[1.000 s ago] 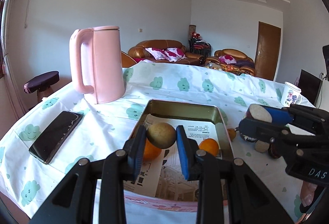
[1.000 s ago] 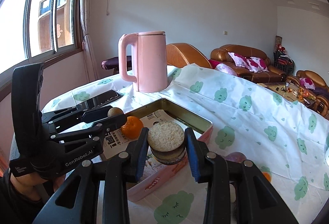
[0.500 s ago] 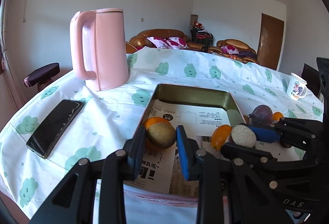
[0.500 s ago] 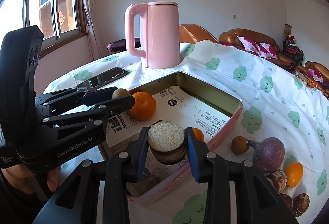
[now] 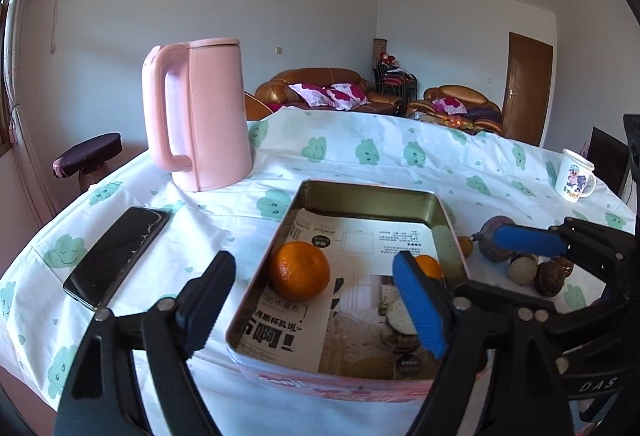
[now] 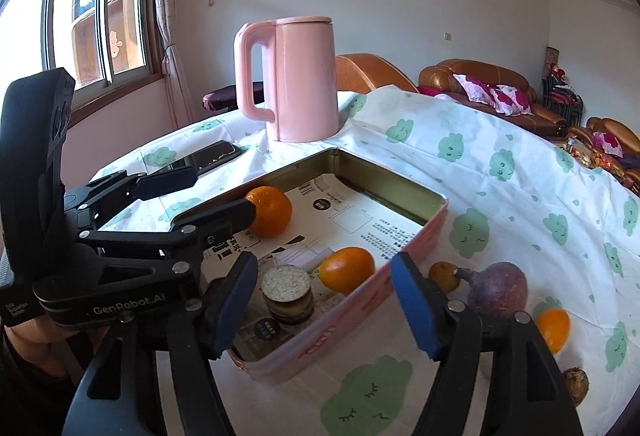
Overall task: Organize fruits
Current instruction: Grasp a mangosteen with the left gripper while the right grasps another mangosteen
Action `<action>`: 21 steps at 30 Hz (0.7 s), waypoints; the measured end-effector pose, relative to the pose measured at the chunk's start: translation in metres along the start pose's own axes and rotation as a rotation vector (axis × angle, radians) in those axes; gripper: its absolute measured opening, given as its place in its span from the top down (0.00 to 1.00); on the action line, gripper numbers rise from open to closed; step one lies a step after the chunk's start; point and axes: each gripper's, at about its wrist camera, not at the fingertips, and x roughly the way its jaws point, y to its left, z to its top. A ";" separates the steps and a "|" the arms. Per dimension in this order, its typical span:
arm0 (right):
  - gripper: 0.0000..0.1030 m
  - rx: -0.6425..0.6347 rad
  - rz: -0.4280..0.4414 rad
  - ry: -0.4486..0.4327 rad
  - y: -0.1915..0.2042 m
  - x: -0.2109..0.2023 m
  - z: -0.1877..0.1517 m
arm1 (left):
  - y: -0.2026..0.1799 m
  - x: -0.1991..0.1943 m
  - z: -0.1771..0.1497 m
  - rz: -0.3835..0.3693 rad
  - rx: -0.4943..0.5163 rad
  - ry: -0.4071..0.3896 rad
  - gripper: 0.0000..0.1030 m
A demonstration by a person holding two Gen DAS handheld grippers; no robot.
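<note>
1. Your left tool (image 5: pixel 316 300) hung over the near-left corner of the rectangular pink tin tray (image 5: pixel 372 192), its jaws spreading apart and nothing clamped between them; a large round orange (image 5: pixel 299 270) lay on the tray floor in the gap, touching neither pad.
2. Your right tool (image 6: pixel 324 300) sat just above the tray's near end, its jaws also spreading, free of the round flat-topped fruit with a pale speckled cut face (image 6: pixel 287 294) that rested on the tray floor between the blue pads (image 6: pixel 414 306).
3. Beside that fruit, still inside the tray, lay a smaller oval orange (image 6: pixel 346 269); both sat on the printed paper sheets (image 6: pixel 352 214) that lined the tray.
4. Outside the tray, on the cloud-patterned white cloth (image 6: pixel 500 164) that covered the worktop, a purple round fruit with a stem (image 6: pixel 497 289) stood just beside the tray's wall, with a small yellow-brown fruit (image 6: pixel 443 276) next to it and another small orange (image 6: pixel 554 329) nearer you.
5. A dark brown wrinkled fruit (image 6: pixel 576 384) lay at the right edge of the right wrist view.
6. Farther out, a tall pink plastic kettle (image 5: pixel 196 114) stood upright behind the tray, and a black smartphone (image 5: pixel 118 256) lay flat to its left.
7. A white printed mug (image 5: pixel 574 180) stood well apart at the far right.
</note>
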 end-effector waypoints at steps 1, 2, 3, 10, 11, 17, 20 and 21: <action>0.31 0.011 -0.014 -0.014 -0.007 -0.009 -0.001 | -0.006 -0.003 0.001 -0.012 0.008 -0.008 0.17; 0.31 0.018 -0.029 -0.027 -0.015 -0.019 -0.003 | -0.013 -0.005 0.002 -0.027 0.017 -0.015 0.17; 0.31 0.024 -0.058 -0.036 -0.024 -0.028 -0.006 | -0.020 -0.007 0.003 -0.044 0.027 -0.018 0.17; 0.31 0.117 -0.330 0.000 -0.102 -0.063 -0.035 | -0.075 -0.004 0.004 -0.130 0.101 -0.003 0.14; 0.31 0.136 -0.364 0.014 -0.112 -0.065 -0.039 | -0.084 -0.002 0.003 -0.142 0.114 0.006 0.14; 0.31 0.232 -0.375 0.081 -0.151 -0.061 -0.055 | -0.128 0.010 -0.001 -0.202 0.179 0.047 0.14; 0.31 0.259 -0.340 0.117 -0.158 -0.051 -0.060 | -0.143 0.015 -0.002 -0.224 0.198 0.066 0.14; 0.32 0.265 -0.330 0.134 -0.159 -0.047 -0.061 | -0.147 0.016 -0.003 -0.231 0.207 0.069 0.14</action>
